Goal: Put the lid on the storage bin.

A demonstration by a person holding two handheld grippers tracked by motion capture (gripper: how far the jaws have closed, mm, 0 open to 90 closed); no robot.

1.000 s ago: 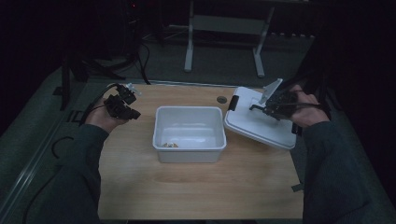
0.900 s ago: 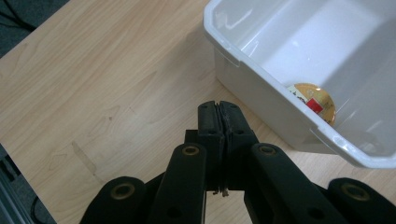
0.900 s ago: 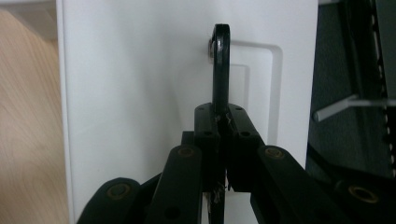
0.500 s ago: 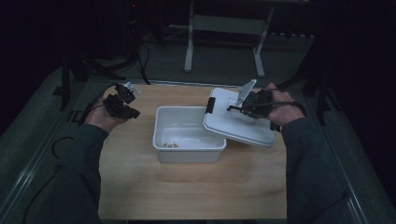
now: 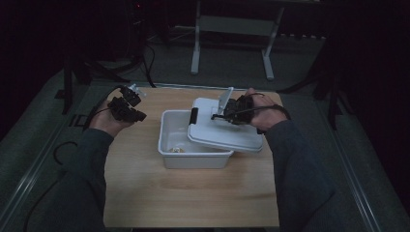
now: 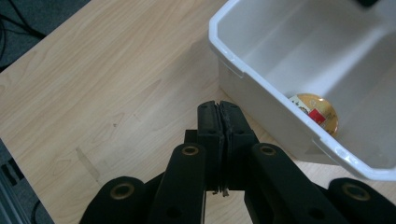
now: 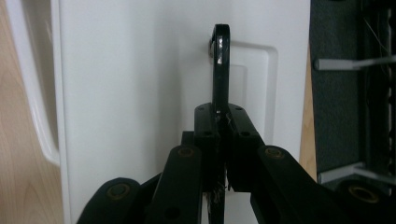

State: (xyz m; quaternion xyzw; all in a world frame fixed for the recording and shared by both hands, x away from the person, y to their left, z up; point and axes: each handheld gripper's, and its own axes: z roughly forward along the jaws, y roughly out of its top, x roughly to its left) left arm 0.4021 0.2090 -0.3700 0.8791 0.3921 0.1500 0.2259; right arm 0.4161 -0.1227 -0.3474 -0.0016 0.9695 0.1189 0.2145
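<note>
Count, containers: one white plastic bin [image 5: 193, 145], open-topped, standing near the middle of the wooden surface [image 5: 183, 193].
Count, lids: one white lid [image 5: 222, 130], tilted, its left part over the bin's right rim and its right part out past the bin; whether it touches the rim cannot be told from the high view.
Count, lid fittings: one black handle [image 7: 220, 65] standing up from a recessed panel in the lid; one black clip [image 5: 194, 116] on the lid's left edge.
Count, contents: one small round item with a gold and red label [image 6: 314, 111] on the bin floor, against the near wall (print too small to read).
Count, grippers: two, one in each hand.
Right gripper [image 5: 216, 116]: over the lid; its jaws are pinching the black handle, seen edge-on in the right gripper view.
Left gripper [image 5: 140, 117]: held over the surface's left edge, apart from the bin; its jaws are pressed together with nothing between them.
Hidden: the right part of the bin's interior lies under the lid in the high view; the round item is partly cut off by the bin wall in the left gripper view.
Cut off: the bin's far and right sides run out of the left gripper view.
Hard to make out: the room beyond the surface is dark; a pale metal stand [image 5: 232, 29] shows dimly on the floor behind.
</note>
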